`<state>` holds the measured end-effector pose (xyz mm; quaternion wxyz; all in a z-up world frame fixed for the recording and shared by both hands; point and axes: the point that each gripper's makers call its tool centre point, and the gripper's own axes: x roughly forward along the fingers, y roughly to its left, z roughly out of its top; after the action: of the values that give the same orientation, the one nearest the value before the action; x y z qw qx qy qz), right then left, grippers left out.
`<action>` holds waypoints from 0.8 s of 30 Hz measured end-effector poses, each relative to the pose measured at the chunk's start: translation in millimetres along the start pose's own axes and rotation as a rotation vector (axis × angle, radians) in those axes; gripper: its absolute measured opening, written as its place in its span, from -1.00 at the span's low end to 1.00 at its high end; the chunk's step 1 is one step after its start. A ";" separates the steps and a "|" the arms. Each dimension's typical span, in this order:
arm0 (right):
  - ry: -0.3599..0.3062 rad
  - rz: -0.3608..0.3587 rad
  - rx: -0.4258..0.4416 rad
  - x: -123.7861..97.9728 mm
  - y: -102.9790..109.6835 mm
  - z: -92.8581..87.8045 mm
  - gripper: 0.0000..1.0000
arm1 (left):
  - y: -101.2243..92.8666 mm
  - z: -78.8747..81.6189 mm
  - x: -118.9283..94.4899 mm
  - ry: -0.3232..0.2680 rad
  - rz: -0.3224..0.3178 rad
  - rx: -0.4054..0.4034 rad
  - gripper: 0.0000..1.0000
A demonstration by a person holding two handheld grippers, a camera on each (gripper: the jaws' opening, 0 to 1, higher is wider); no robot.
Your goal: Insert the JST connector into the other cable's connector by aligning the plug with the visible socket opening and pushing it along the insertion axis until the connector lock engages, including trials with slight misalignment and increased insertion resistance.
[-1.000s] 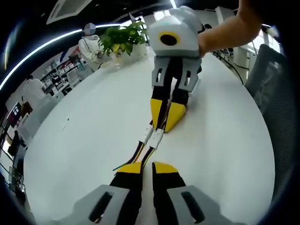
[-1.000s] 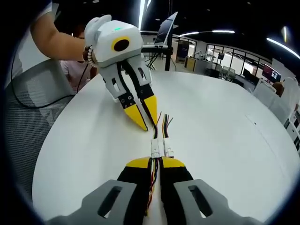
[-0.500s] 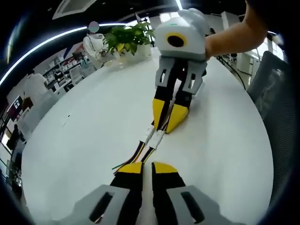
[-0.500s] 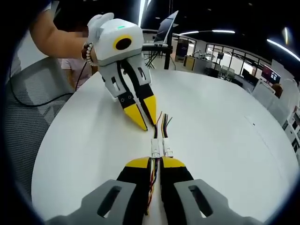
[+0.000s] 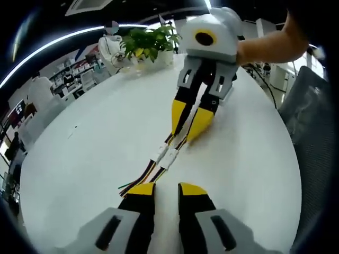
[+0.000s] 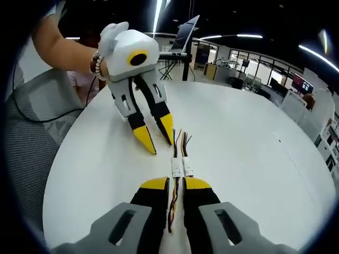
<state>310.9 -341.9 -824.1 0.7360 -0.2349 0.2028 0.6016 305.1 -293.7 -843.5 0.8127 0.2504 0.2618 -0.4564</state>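
Note:
Two white JST connectors (image 5: 164,156) lie side by side on the white round table (image 5: 95,132), their coloured wires (image 5: 139,179) running toward my left gripper (image 5: 167,189). That gripper is open, and the wires lie off its left jaw. My right gripper (image 5: 183,135) comes in from the far side with its yellow tips close around the other wire ends. In the right gripper view the connectors (image 6: 180,168) sit just ahead of my right gripper (image 6: 177,184), and wires pass between its jaws. Beyond them, the left gripper (image 6: 159,145) hangs with its jaws spread above loose wire ends (image 6: 183,138).
A potted plant (image 5: 148,42) stands at the table's far edge. A mesh chair (image 5: 312,106) is beside the table, and it shows again as a chair (image 6: 26,148). A laptop (image 6: 188,34) sits at the back. A person's hand (image 5: 265,47) holds each gripper.
My left gripper has opened and let go of its wires, lifting slightly. The right gripper's jaws look a touch wider around its wires. The connectors have stayed on the table.

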 end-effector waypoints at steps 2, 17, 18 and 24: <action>-0.007 -0.006 0.013 -4.1 -0.2 2.4 -0.79 | -0.7 3.7 -3.0 -0.017 0.005 -0.011 -0.78; -0.075 -0.080 0.002 -42.3 11.4 42.8 -0.67 | -4.1 53.7 -53.0 -0.186 0.066 -0.103 -0.66; -0.076 -0.093 0.000 -46.4 11.3 44.6 -0.66 | -3.0 55.6 -57.4 -0.190 0.079 -0.105 -0.66; -0.094 -0.176 0.008 -69.3 10.6 53.6 -0.50 | 2.4 75.0 -92.2 -0.252 0.169 -0.108 -0.62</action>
<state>288.0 -363.3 -741.6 0.7958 -0.2202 0.1490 0.5441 280.8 -284.8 -727.4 0.8869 0.1680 0.1600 -0.3995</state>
